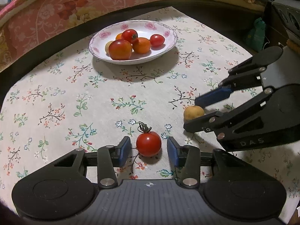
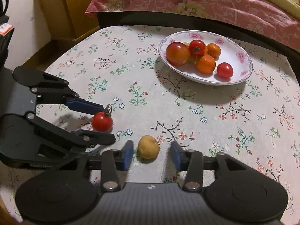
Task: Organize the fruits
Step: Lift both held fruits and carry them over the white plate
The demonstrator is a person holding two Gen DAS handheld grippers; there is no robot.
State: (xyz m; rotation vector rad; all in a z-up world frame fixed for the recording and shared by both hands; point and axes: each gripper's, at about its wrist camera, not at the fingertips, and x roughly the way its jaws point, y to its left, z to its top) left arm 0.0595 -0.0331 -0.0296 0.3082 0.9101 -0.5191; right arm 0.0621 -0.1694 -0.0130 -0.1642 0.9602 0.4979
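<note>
Both hands low over the desk (image 1: 56, 97), one fruit lined up in each.

L hand-held gripper (image 1: 148, 148): jaws apart around the red tomato (image 1: 148, 143), gap visible both sides, pads not touching it. Tomato sits on the floral cloth, stem pointing away from me.

R hand-held gripper (image 2: 151, 151): also apart, straddling the small yellow fruit (image 2: 148, 146). L pad is just beside it, R pad has clear gap. Not gripped afaict. Fruit rests on the cloth, just right of the tomato; the two grippers' tips are nearly side by side, so it's tight there.

Further back, mid-desk: white plate (image 1: 168, 43) w/ pink flower rim, already holding a pile: big red-orange tomato, a couple of orange ones, two small red ones, a pale one half hidden behind. Behind the desk: bed w/ pink floral quilt (image 1: 56, 13).

Step, imo: pre-grasp on the last two loose fruits, both bound for the plate.

Next: close both jaws gently, since the tomato is soft and round and could squirt out or roll. Then lift straight up, carry fwd to the plate, and release low into a free spot on the near/right side so the pile doesn't shift. Watch gripper-to-gripper clearance on the lift.
</note>
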